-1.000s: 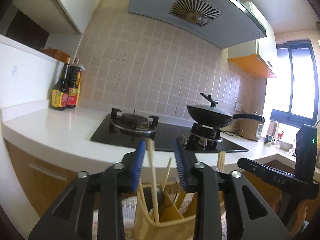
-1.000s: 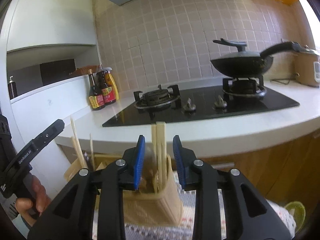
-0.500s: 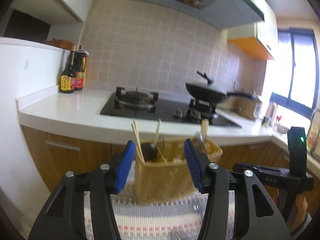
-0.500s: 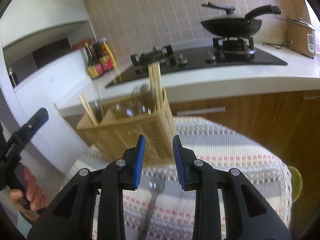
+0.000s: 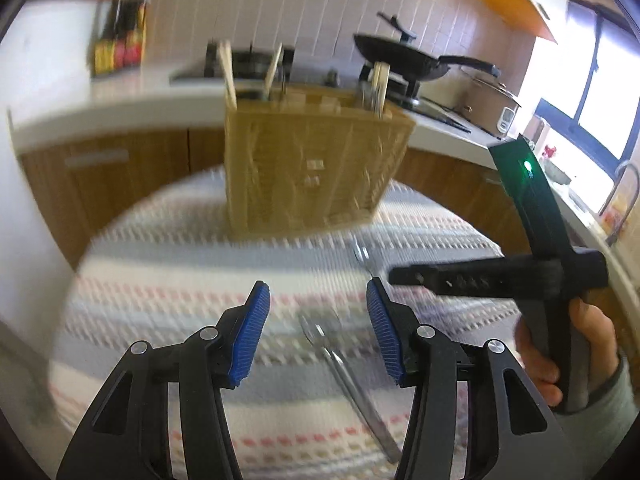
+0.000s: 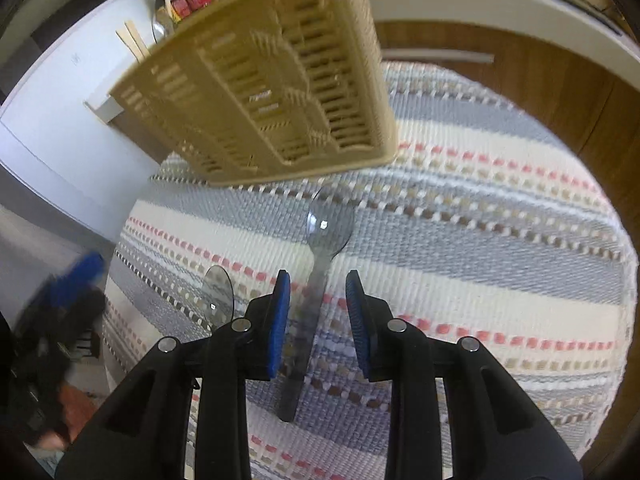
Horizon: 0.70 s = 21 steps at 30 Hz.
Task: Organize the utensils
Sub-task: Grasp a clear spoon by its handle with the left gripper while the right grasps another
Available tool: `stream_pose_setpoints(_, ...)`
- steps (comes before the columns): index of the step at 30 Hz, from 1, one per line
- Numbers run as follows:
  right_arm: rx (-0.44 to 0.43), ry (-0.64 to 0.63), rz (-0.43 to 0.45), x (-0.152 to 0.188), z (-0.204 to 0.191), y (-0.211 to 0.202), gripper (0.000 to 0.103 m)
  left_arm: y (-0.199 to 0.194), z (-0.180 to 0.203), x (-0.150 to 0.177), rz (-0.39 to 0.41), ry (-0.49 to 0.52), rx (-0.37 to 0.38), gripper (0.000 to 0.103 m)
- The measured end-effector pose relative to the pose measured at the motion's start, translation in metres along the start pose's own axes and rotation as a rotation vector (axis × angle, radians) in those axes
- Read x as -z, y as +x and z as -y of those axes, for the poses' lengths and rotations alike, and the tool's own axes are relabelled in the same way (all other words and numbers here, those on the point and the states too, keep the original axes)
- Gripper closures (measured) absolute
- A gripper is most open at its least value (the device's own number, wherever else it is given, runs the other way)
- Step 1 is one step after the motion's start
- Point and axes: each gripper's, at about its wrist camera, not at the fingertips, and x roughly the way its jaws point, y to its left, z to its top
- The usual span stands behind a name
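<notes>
A tan slatted utensil basket [image 5: 312, 168] stands on a striped woven mat [image 5: 180, 264], with chopsticks [image 5: 228, 72] and other utensils upright in it. It also shows in the right wrist view [image 6: 272, 92]. My left gripper [image 5: 318, 340] is open above a metal spoon [image 5: 344, 372] that lies on the mat. My right gripper [image 6: 318, 320] is open, its jaws either side of the handle of a second metal spoon [image 6: 320, 248] on the mat [image 6: 480, 240]. Another spoon's bowl [image 6: 218, 296] lies to its left. The right gripper's body [image 5: 520, 276] shows in the left view.
A white counter [image 5: 120, 108] with a hob, a black wok [image 5: 400, 56], sauce bottles [image 5: 120, 44] and a rice cooker [image 5: 488, 108] runs behind the mat. Wooden cabinet doors [image 6: 520, 80] stand below it.
Both grippers have tilted down and dropped from above the basket towards the mat. The spoons have come between their jaws. The left jaws stand wider apart.
</notes>
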Motion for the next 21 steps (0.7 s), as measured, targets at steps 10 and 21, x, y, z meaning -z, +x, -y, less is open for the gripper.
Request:
stream_pose_setpoints(10,0.102,-0.071,0.011,0.001,-0.023,0.025,0.077,0.045,-0.006,0.034,-0.210,-0.124,-0.010,0.061)
stream_pose_setpoints(21,0.183,-0.171,0.009,0.008,-0.047,0.042,0.091,0.072,0.039,0.041,-0.250,0.080,-0.233,0.066)
